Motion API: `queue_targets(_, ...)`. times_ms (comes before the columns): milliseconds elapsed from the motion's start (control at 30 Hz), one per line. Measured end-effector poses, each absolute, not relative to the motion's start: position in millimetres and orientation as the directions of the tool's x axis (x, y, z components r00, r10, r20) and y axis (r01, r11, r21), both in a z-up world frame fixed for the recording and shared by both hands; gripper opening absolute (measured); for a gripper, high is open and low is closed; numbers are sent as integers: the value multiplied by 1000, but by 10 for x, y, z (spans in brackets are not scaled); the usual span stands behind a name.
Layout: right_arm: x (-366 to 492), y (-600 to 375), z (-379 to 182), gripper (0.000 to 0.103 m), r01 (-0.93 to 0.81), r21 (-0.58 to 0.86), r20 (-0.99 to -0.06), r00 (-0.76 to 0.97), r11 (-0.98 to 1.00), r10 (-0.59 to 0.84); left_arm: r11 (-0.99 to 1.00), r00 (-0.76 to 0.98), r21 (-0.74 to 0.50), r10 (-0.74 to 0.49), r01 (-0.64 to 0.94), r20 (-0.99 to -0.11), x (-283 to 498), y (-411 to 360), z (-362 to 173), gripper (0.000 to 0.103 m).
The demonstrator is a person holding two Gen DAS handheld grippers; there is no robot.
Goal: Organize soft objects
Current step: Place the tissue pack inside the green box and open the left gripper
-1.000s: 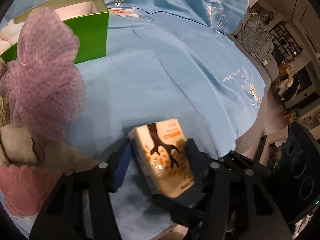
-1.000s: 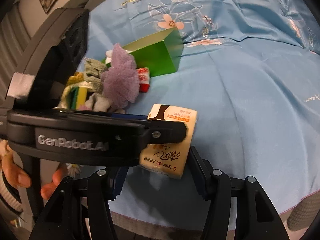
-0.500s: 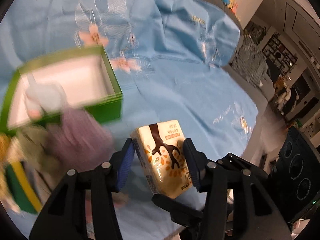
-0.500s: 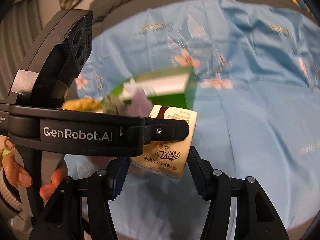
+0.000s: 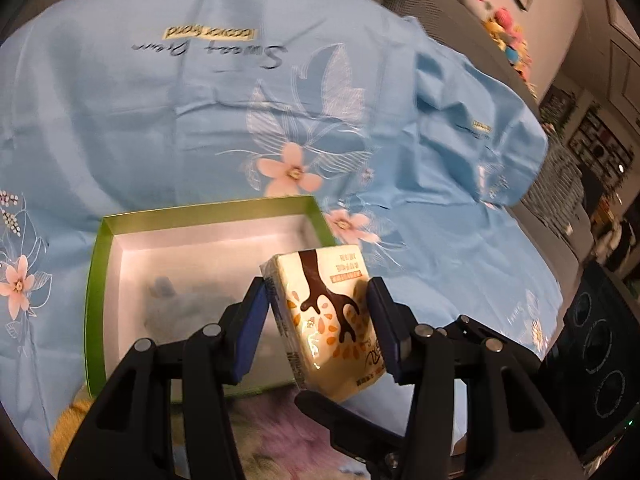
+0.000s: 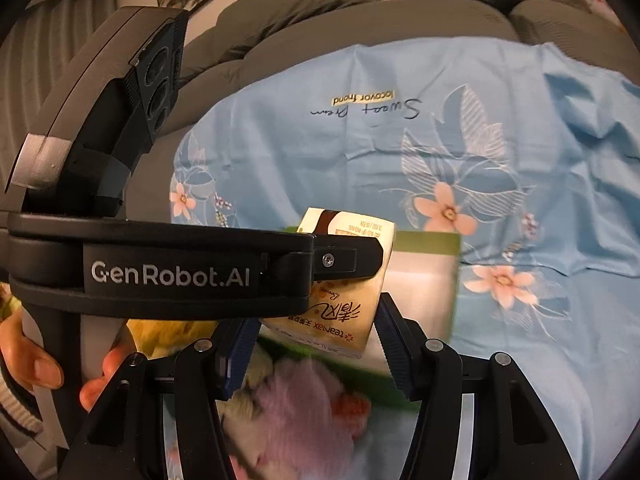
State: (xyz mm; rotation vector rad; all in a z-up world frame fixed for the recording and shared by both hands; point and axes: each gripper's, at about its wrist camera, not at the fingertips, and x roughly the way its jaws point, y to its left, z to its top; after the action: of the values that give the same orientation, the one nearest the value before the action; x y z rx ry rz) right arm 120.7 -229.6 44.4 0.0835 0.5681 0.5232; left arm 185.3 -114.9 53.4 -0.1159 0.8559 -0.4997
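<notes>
- "GenRobot.AI" stood in pale letters on the side of the left gripper [image 6: 320, 280], as the right wrist view showed it.
- "teemax" could be read, upside down, on the lower edge of the tissue pack [image 6: 344, 304]; the Chinese characters beside it were too small to make out.
- "Sweet Dream" ran in script, upside down, on the blue sheet [image 5: 120, 120], beyond the green box [image 5: 96, 264].
- A yellow tag just beyond that script read something like "locovor frond", uncertain.
</notes>
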Motion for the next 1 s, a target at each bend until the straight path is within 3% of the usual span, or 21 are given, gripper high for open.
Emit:
queue_targets(367,1738,-2047,143,59,-438,208,-612,640,875,466,912,506,-304,-407,276,-761,2248,-990,171,52)
queue_targets(433,1781,-2032,77,61,-413,193,-643,632,890,432,921,502,-289,-385,260,-774,2251,-980,122,59)
queue_targets(500,1775,-2039,53,63,-397,173,-654,637,901,407,928,509,-278,-370,249,-777,2231,-963,111,72)
queue_targets(600,1677,-2081,87,69,-399,146,-644,656,905,393,935,528,-263,-353,239,-773,2159,-911,149,86)
queue_targets(1000,1009,-2480,336,72,-343,178,-549,743,922,382,957,610,-175,-284,233,-740,1587,-827,439,87)
